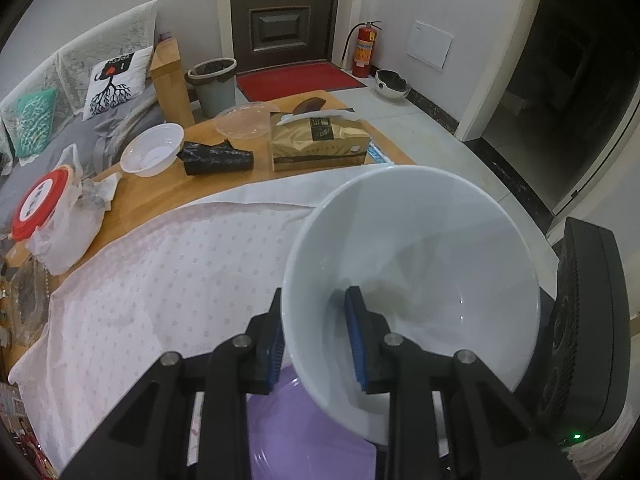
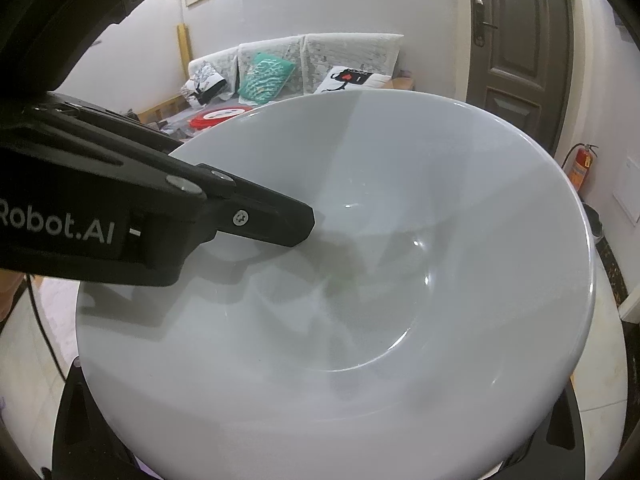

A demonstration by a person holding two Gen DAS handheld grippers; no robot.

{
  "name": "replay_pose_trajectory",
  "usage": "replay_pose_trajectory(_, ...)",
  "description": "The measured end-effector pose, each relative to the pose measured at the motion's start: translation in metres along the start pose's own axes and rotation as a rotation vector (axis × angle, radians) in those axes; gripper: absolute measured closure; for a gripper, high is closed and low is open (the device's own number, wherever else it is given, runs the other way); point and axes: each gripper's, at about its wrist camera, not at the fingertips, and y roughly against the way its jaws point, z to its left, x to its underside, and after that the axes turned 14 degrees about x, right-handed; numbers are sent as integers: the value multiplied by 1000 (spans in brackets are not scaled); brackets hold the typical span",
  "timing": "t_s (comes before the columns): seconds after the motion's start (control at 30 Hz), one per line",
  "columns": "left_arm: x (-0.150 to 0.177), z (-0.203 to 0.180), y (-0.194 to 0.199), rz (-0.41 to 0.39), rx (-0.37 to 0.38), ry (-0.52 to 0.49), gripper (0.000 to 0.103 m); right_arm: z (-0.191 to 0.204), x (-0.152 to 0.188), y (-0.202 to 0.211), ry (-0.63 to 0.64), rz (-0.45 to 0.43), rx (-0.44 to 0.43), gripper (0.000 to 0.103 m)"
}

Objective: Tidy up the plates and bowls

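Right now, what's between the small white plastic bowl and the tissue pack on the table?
A crumpled black plastic bag lies between the bowl and tissue pack, in the left wrist view.

The bowl (image 1: 420, 264) in my left gripper (image 1: 316, 344) is plain glossy white; the gripper's frame is black, its pads (image 1: 354, 340) blue. At six o'clock below it sits a lilac plate (image 1: 304, 440). The tablecloth (image 1: 160, 280) at nine o'clock is pale pink with a grid of small dots. At twelve o'clock lie a gold-brown tissue pack (image 1: 318, 142) and a red doormat (image 1: 296, 80); at ten, a red-and-white lid (image 1: 42, 200) and a teal patterned cushion (image 1: 36, 120).
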Motion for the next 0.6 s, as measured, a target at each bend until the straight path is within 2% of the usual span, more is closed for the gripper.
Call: replay_pose_trajectory(0.6,44,-16,32,-14,-11,9,79,31,28,43,22,3,-16,2)
